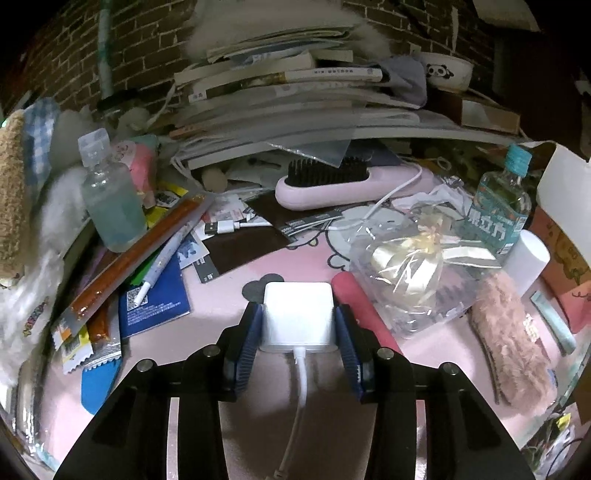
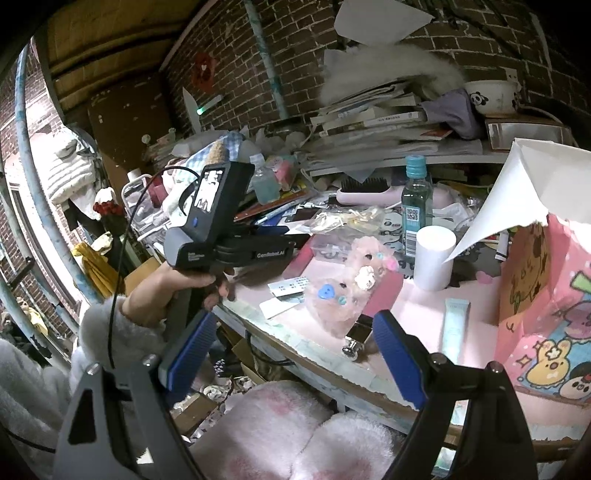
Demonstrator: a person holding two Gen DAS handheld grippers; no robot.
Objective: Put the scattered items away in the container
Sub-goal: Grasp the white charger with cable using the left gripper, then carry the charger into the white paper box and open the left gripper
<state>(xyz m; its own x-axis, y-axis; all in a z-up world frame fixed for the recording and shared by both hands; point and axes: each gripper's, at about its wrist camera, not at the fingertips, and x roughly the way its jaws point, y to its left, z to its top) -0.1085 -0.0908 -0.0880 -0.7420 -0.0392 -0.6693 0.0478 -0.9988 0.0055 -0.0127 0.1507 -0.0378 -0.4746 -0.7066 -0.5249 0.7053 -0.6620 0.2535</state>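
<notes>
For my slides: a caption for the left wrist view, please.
Left gripper shut on a white charger block, cable trailing, above a cluttered pink desk.

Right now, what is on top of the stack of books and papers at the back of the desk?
On the stack of books and papers sit a white fluffy item, a crumpled grey-purple cloth and a white panda-print bowl. What lies behind them is hidden.

"CenRobot.AI" on the left gripper [image 2: 236,254] body
</notes>
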